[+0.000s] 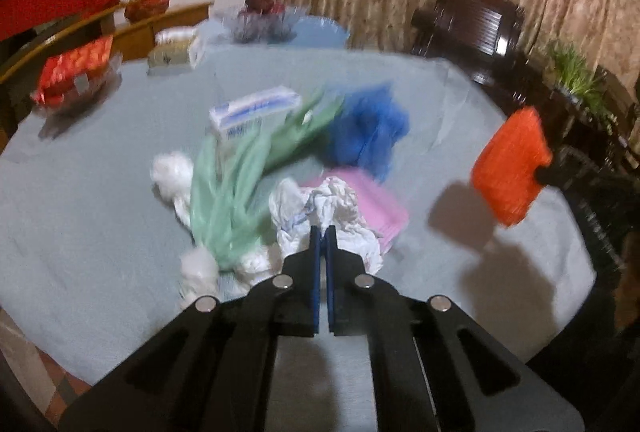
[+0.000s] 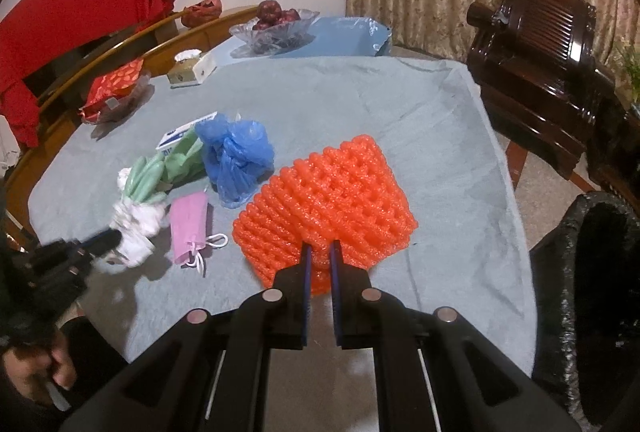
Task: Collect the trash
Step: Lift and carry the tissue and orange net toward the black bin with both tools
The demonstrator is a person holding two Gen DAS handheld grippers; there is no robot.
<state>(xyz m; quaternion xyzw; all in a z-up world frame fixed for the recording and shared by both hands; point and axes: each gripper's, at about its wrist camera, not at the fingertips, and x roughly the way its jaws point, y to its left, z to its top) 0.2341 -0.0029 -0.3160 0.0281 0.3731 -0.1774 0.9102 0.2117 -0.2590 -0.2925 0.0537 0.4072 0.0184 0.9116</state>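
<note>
On the bench (image 2: 360, 103), the crumpled white paper (image 1: 332, 216) serves as landmark. The left claw (image 1: 324, 232) has its jaws pressed together at the paper's near edge, pinching it. Just behind the paper lies a pink mask (image 2: 188, 228); farther behind, a blue bag (image 2: 236, 155). Well to its right, the right claw (image 2: 320, 252) clamps an orange foam net (image 2: 332, 191), near a black-lined bin (image 2: 600, 272).

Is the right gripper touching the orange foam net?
Touching. The right wrist view shows the right gripper with its jaws closed on the orange foam net.
</note>
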